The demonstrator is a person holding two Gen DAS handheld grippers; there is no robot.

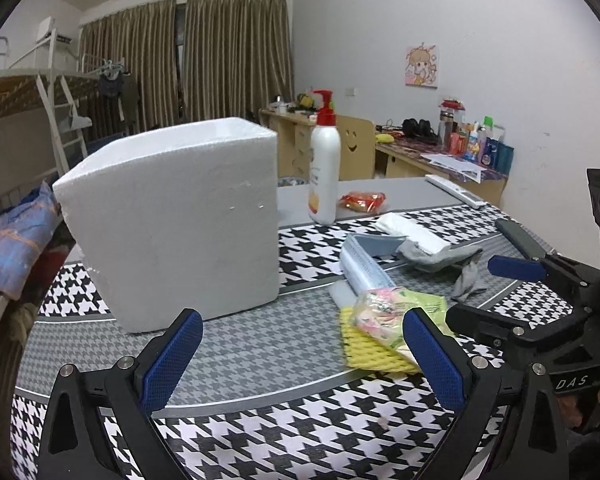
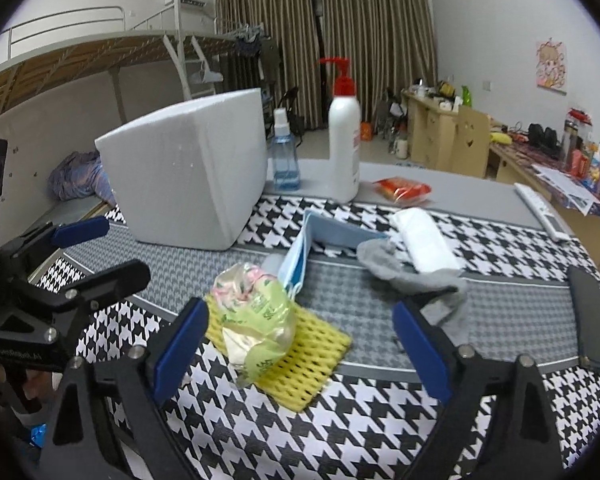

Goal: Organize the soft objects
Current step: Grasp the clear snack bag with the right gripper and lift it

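Observation:
A crumpled clear-and-green plastic bag (image 2: 256, 312) lies on a yellow foam net (image 2: 312, 360) on the houndstooth tablecloth (image 2: 340, 412). My right gripper (image 2: 300, 344) stands open just before them, its blue pads on either side and touching neither. Beyond lie a stack of blue masks (image 2: 300, 256), a grey sock (image 2: 416, 276) and a white soft pack (image 2: 424, 240). My left gripper (image 1: 308, 360) is open over bare cloth, left of the bag (image 1: 384, 312) and in front of the white foam box (image 1: 172, 220). It holds nothing.
Behind the pile stand a red-pump lotion bottle (image 2: 344, 144) and a blue spray bottle (image 2: 284, 156), with a red snack packet (image 2: 404, 190) beside them. A white remote (image 2: 542, 210) and a black flat device (image 2: 590, 320) lie at the table's right edge.

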